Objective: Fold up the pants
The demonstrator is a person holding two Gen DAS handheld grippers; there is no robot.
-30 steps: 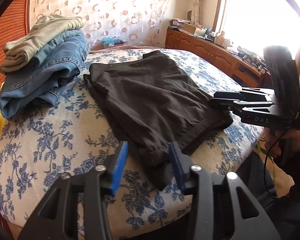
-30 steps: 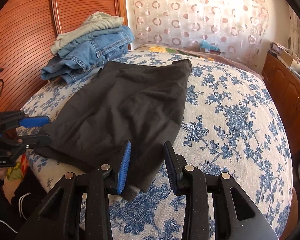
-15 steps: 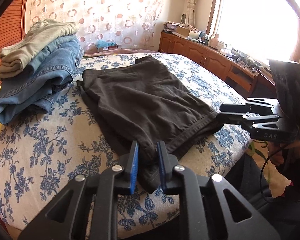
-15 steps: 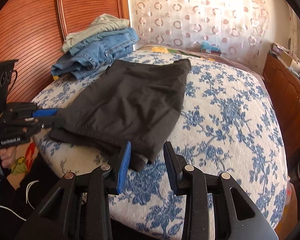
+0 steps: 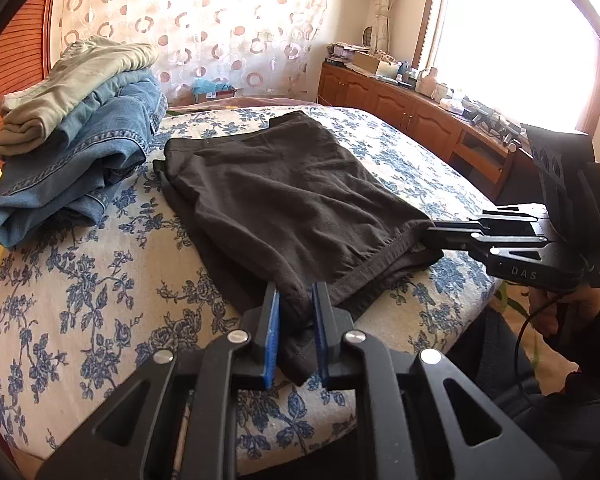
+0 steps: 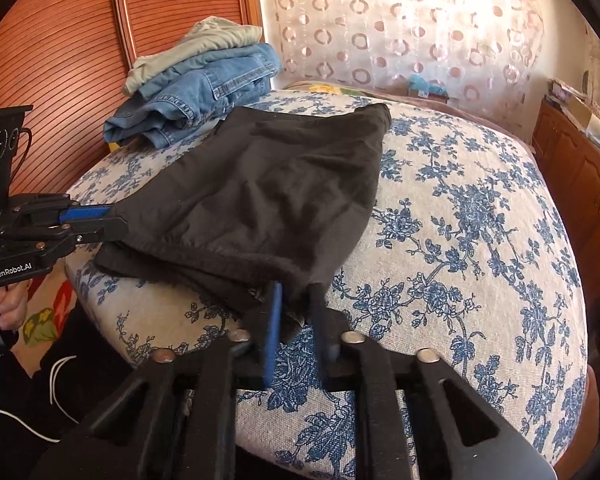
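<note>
Dark brown pants (image 5: 284, 192) lie folded in half on the blue-flowered bed, their doubled hem edge toward me. My left gripper (image 5: 296, 332) is shut on the near left corner of the pants, with cloth pinched between the blue pads. My right gripper (image 6: 296, 320) is shut on the near right corner of the pants (image 6: 272, 192). Each gripper shows in the other's view: the right gripper (image 5: 432, 236) at the pants' right corner, the left gripper (image 6: 112, 220) at the left corner.
A stack of folded jeans (image 5: 80, 160) with pale green pants (image 5: 72, 84) on top lies at the bed's far left, by the wooden headboard (image 6: 60, 48). A wooden cabinet (image 5: 412, 120) with clutter stands under the window at right. The bed's edge (image 5: 300, 448) is just under my grippers.
Both grippers went from open to shut on the pants' near corners, the left first, then the right. Both moved in closer to the hem edge.
</note>
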